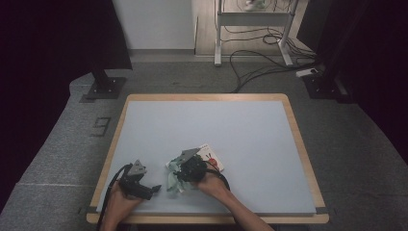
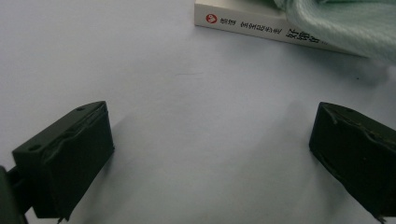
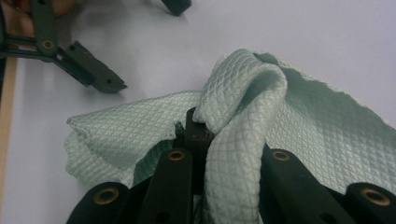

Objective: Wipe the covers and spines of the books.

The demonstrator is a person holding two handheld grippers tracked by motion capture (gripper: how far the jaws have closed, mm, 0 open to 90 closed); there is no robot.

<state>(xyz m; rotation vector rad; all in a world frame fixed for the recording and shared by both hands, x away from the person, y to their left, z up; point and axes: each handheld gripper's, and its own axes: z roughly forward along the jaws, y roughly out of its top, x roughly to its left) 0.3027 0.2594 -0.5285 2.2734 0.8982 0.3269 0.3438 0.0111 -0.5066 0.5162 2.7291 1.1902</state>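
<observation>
Cloth pinched in right claw

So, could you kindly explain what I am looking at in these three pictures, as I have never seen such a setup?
A person sits at a table with a hand-held gripper in each hand. The high view looks down from above; the other two come from cameras riding on the grippers. On the table lie a book and a pale green cloth, which partly covers the book. The right gripper is shut on a fold of the cloth. The left gripper rests open nearby, nothing between its fingers.
</observation>
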